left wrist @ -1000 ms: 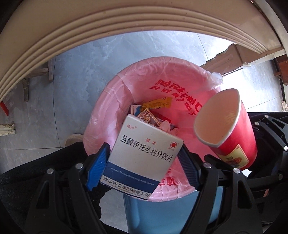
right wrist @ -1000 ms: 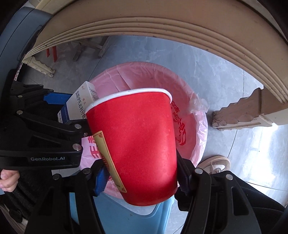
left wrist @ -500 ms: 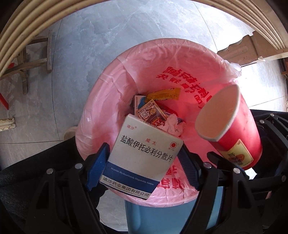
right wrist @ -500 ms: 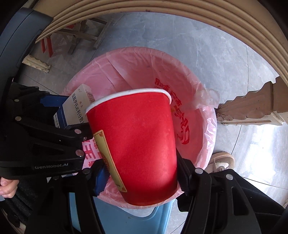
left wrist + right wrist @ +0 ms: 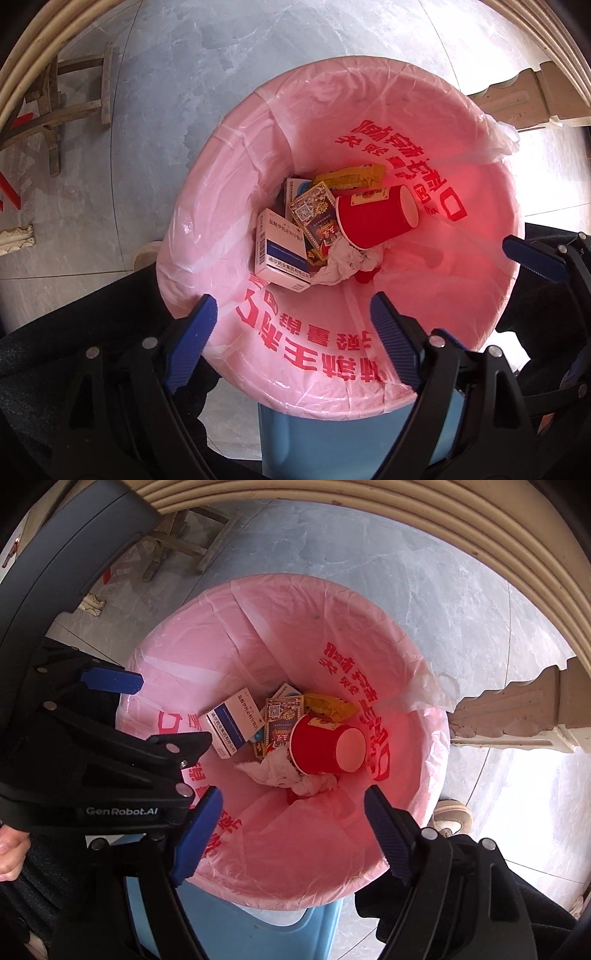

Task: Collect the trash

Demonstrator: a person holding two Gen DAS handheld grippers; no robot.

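Directly below both downward-pointing grippers, a blue waste bin [image 5: 354,439] lined with a pink plastic bag [image 5: 461,280] held the latest discards: a red paper cup [image 5: 373,221] lay on its side beside a white-and-blue medicine box [image 5: 282,254], both resting on a crumpled tissue [image 5: 347,264], a playing-card pack [image 5: 314,214] and a yellow wrapper [image 5: 351,176] at the bottom. The left gripper [image 5: 291,328] hung over the near rim with its jaws opening wide and nothing between them; the right gripper [image 5: 293,829], just beside it, was likewise spreading its jaws, empty, with the cup far beneath and slightly ahead of its fingertips. The drop-off step appeared complete for these two items, each lying well inside the liner and clear of the blue pads. The next move would likely call for lifting both tools clear of the bag's rim without snagging the thin plastic, then seeking any remaining litter, none of which showed on the grey tiled floor [image 5: 207,96] around the bin.
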